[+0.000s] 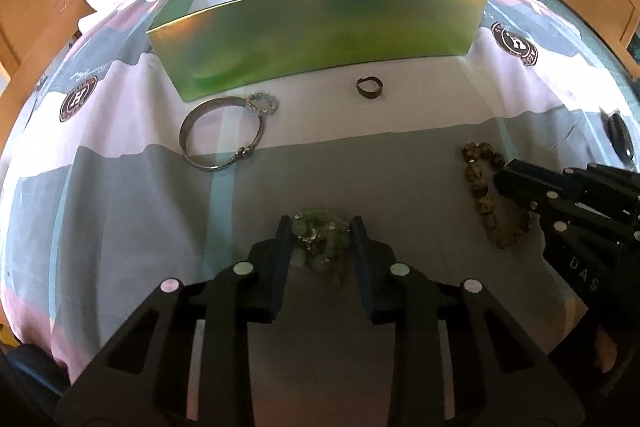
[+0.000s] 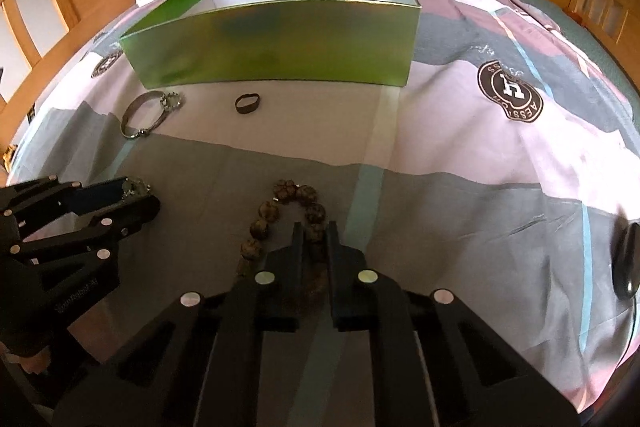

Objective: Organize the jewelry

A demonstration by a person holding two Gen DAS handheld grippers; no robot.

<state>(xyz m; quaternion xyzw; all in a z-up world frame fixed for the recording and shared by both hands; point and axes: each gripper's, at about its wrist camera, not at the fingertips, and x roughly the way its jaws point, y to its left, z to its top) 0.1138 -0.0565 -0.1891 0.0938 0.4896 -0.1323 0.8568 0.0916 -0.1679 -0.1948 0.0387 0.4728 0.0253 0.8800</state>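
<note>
Green box (image 1: 320,39) sits open on the bedsheet (image 1: 120,187), and everything's laid out in front of it: silver bangle (image 1: 218,135) and dark ring (image 1: 369,87) close to its front wall. Further from the box, left gripper (image 1: 320,227) is clamped on the pale green bead bracelet (image 1: 316,231) and right gripper (image 2: 314,231) is pinched tight on the brown bead bracelet (image 2: 280,211)

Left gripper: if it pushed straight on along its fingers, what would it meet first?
The left gripper already has the green bead bracelet between its fingers; straight on it probably meets the bedsheet just beyond, well short of the green box.
</note>
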